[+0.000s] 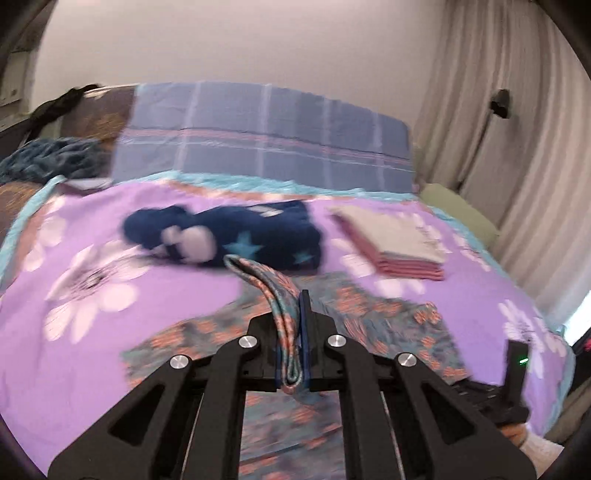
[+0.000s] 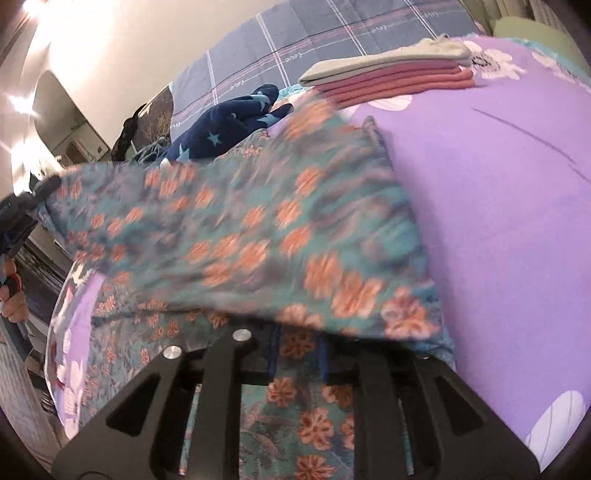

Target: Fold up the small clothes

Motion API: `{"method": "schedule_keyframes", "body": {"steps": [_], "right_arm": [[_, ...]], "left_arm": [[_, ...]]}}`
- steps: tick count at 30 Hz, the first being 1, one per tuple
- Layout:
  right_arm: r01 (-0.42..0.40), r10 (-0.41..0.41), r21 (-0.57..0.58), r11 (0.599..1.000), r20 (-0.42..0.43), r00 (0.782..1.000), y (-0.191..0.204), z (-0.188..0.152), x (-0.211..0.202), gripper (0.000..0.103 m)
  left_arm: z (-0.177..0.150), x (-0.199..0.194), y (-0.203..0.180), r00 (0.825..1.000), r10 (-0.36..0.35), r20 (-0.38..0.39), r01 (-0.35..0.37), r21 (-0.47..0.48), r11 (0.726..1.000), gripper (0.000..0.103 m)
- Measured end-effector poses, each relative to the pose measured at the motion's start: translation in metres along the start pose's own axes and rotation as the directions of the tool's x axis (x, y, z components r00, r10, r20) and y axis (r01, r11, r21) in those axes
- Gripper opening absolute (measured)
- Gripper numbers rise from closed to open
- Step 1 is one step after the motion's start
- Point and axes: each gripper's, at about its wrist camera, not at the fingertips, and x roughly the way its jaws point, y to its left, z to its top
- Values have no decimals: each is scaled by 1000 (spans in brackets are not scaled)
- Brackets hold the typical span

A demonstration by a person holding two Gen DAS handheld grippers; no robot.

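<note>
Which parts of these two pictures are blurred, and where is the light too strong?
Left wrist view: the navy star garment and the purple bedsheet are smeared by motion, while the left gripper, shut on the floral cloth, stays sharp. Right wrist view: the floral cloth is streaked, the folded stack is clearer, and glare burns out the upper left corner.

The only readable text is the small word "love", repeated along the stripes of the blue checked blanket [image 2: 332,33].
</note>
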Motion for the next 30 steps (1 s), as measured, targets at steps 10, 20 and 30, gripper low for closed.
{"method": "schedule_keyframes", "body": {"steps": [10, 20, 30], "right_arm": [[27, -32, -106, 994, -38, 999, 27, -8, -4, 45], [-116, 107, -276, 954, -47, 993, 59, 22, -64, 53], [230, -236, -108, 967, -46, 971, -8, 104, 16, 26]], "left_arm": [[-62, 23, 87, 980, 129, -152, -148, -124, 981, 2], [-88, 37, 80, 969, 119, -217, -133, -50, 990, 33], [-98, 54, 62, 949, 183, -257, -172, 65, 983, 24]]}}
